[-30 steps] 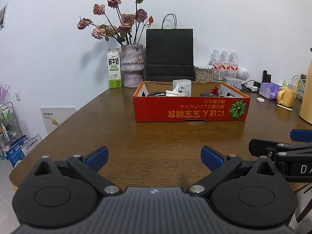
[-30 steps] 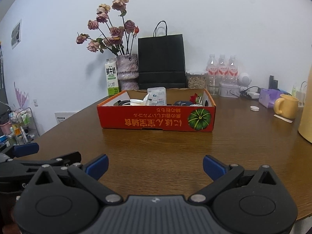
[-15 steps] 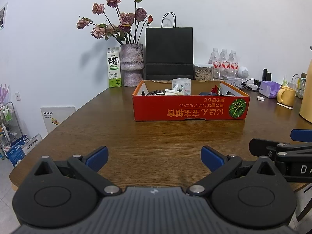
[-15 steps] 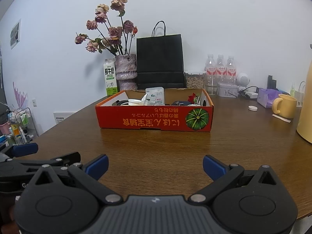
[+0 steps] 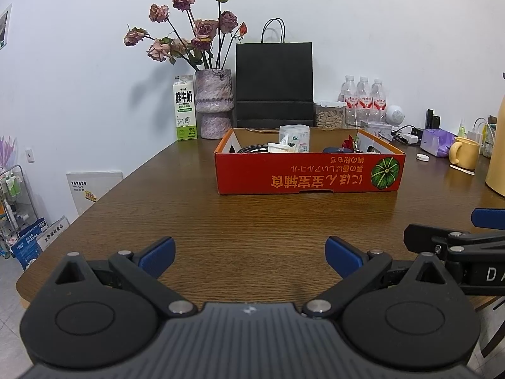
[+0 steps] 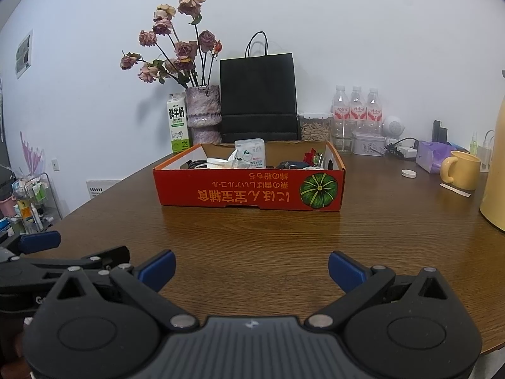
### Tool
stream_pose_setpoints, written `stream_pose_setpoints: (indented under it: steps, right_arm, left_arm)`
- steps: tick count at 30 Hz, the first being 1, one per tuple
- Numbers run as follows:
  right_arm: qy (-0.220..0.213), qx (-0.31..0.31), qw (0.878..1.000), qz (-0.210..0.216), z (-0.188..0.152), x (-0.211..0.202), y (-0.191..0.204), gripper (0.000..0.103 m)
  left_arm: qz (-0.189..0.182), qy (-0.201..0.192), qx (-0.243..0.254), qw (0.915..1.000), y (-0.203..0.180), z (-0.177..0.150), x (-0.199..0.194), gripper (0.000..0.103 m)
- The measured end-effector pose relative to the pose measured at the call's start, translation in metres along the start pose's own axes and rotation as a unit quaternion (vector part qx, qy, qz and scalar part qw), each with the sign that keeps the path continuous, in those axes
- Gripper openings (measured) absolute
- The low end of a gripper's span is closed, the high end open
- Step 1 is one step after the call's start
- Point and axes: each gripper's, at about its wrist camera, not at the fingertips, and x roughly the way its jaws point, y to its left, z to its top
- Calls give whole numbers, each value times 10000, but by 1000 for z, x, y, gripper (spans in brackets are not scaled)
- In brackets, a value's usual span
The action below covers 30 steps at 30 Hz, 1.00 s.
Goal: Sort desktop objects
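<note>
Left wrist view first: the left gripper hangs low over the near edge of the wooden table, blue fingers spread wide, nothing between them. The red cardboard box sits well ahead at mid-table, holding a jumble of small items, a clear plastic container poking up. The right gripper pokes in from the right.

Over to the right wrist view: the right gripper is spread just as wide, empty too. The box lies ahead, slightly left, and a yellow mug stands off to its right
</note>
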Motion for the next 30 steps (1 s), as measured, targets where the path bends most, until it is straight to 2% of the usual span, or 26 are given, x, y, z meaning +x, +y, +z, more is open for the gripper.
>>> stream_pose_setpoints:
  steps: [30]
  right_arm:
    - [-9, -10, 10000, -15, 1, 1, -3, 103]
  left_arm:
    - [-31, 37, -57, 10000, -1, 0, 0, 103]
